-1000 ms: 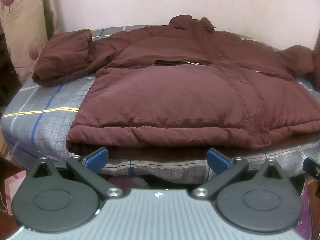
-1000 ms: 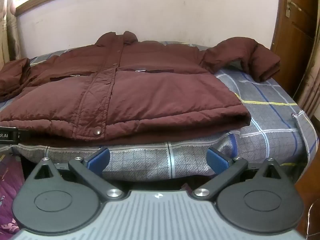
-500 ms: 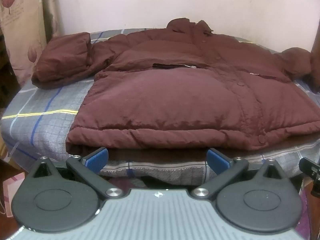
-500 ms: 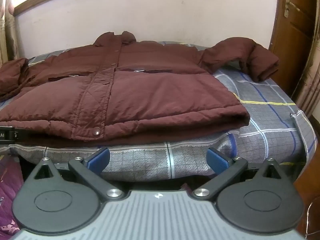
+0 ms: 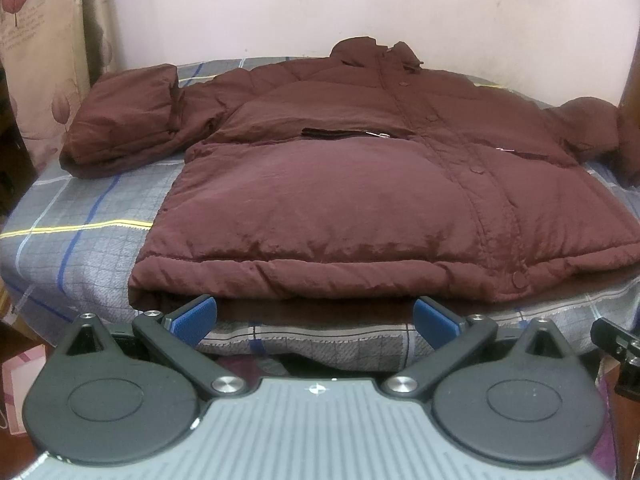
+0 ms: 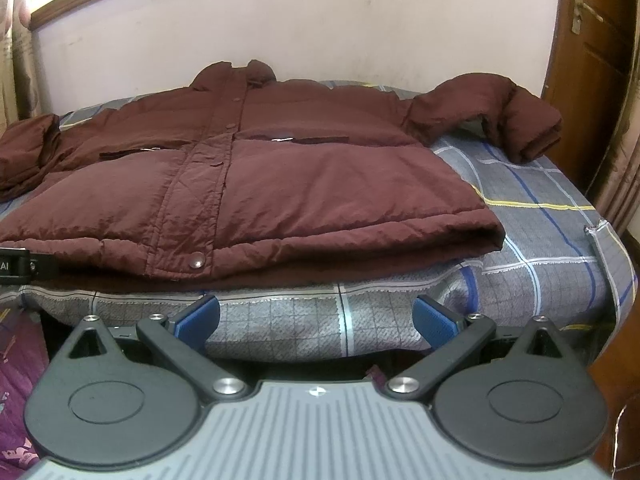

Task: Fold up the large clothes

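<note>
Maroon jacket point(image 5: 360, 200) beyond both wide-spread, empty tongs: left tongs point(image 5: 316, 316), right tongs point(image 6: 318, 316).

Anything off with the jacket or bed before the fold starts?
Nothing damaged. The jacket lies flat and buttoned on the bed. Only quirks: both sleeves are bunched and doubled over, and the sheet corner has pulled loose at the right edge.
</note>
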`<state>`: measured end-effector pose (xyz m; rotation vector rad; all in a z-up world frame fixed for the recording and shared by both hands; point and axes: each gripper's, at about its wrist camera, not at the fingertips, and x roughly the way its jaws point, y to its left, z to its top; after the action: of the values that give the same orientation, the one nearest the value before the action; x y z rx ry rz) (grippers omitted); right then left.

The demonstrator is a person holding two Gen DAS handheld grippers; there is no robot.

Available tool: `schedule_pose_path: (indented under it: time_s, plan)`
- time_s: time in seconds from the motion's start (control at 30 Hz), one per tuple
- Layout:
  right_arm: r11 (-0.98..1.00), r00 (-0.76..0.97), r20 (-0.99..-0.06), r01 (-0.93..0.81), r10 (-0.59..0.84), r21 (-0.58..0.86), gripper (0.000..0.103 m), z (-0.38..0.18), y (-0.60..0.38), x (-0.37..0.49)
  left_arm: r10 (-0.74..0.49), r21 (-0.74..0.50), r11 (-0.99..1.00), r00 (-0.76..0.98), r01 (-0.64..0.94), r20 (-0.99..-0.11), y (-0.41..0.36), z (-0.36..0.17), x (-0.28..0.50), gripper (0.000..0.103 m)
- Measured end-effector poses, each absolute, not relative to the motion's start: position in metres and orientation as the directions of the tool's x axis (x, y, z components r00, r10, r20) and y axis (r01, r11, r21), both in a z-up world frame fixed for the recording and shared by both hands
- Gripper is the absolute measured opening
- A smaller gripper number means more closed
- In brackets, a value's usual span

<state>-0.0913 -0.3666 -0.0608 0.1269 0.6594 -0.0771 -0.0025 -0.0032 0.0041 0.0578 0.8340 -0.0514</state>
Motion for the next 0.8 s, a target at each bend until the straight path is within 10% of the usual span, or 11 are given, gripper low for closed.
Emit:
schedule_pose_path:
  time_s: [0.8]
  plan:
    - [0.992,0.79,-0.613,0.064,0.016,0.108,0.103,-0.0604,-0.3619,-0.0897,-0.022,0.031,0.997,0.68,0.067,-0.733,-0.0041,0.0075,-0.0024,0.103]
